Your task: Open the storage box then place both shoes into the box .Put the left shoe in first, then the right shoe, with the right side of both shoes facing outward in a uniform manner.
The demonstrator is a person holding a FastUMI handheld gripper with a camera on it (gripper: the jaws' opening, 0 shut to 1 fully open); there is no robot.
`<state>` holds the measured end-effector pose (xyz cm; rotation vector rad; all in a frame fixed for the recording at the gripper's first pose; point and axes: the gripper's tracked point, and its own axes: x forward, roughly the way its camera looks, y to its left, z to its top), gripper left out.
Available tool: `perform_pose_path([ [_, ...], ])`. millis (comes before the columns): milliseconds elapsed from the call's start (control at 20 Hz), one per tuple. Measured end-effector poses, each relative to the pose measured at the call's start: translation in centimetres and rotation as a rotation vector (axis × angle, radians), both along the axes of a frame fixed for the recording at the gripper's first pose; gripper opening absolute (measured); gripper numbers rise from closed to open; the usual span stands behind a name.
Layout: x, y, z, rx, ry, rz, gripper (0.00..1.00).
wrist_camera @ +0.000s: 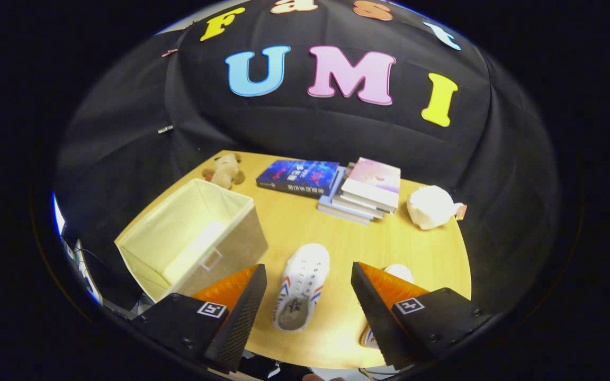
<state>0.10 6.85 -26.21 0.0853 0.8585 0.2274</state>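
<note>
Gripper [305, 296] hovers above the table [432, 254], fingers spread wide and holding nothing. Between them lies a white shoe [301, 288], toe pointing to twelve o'clock, its opening toward us. A second shoe [397, 272] peeks out at three o'clock from the first, mostly hidden behind the right-hand finger. Over at ten o'clock sits the storage box [194, 241], its top already open, nothing visible inside. So the opening step looks done, and the first pick is the one in hand. Which shoe is the left I cannot tell from here. Next move, by my reading: drop down over the chosen shoe, close on its sides, and carry it toward ten o'clock, minding which flank faces outward.
</note>
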Motion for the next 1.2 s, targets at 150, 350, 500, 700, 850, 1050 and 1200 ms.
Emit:
perform_pose_path([
  [150, -1.3, -0.9, -4.5, 0.02, 0.084, 0.003, 0.99],
  [350, -1.3, -0.8, -9.8, 0.036, 0.157, 0.033, 0.99],
  [500, -1.7, -0.5, -13.8, 0.025, 0.24, 0.061, 0.99],
  [700, -2.6, 0.5, -16.5, 0.074, 0.348, 0.052, 0.86],
  [850, -2.5, 1.0, -17.0, 0.106, 0.374, 0.017, 0.78],
  [1050, -2.1, 2.3, -17.1, 0.159, 0.425, -0.056, 0.61],
  [1200, -2.1, 2.7, -17.0, 0.179, 0.434, -0.098, 0.32],
])
